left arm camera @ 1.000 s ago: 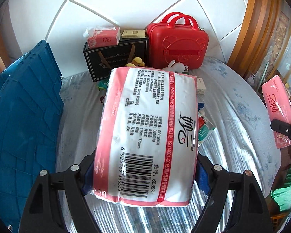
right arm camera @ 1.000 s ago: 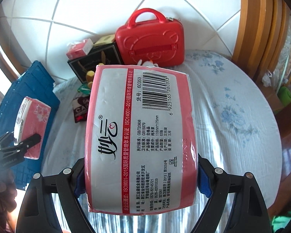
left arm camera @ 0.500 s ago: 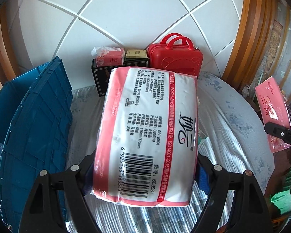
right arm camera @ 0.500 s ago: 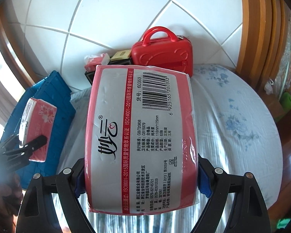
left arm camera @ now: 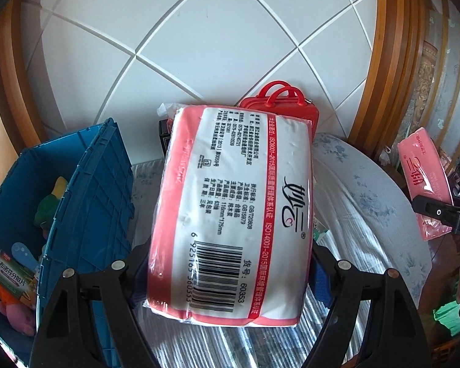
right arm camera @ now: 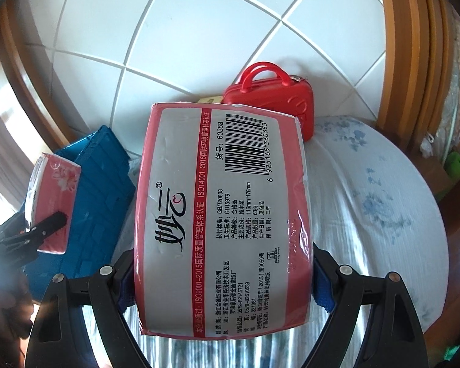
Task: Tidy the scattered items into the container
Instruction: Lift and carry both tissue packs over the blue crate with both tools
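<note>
My left gripper (left arm camera: 230,273) is shut on a pink-and-white tissue pack (left arm camera: 236,202), held above the table. My right gripper (right arm camera: 224,276) is shut on a second, matching tissue pack (right arm camera: 224,208). Each pack also shows in the other view: the right one at the far right of the left wrist view (left arm camera: 423,184), the left one at the far left of the right wrist view (right arm camera: 53,202). The blue crate (left arm camera: 86,208) stands at the left with its lid flap up and holds a medicine box (left arm camera: 12,273) and toys. It also shows in the right wrist view (right arm camera: 98,190).
A red handled case (right arm camera: 276,101) and a dark box (left arm camera: 164,138) stand at the back by the tiled wall. The table has a pale floral cloth (right arm camera: 368,199). Small items (left arm camera: 320,230) lie on it, mostly hidden behind the left pack. Wooden frames flank both sides.
Both grippers have risen and tilted up with their packs; the table items have dropped behind the packs. The left view now looks into the open blue crate.
</note>
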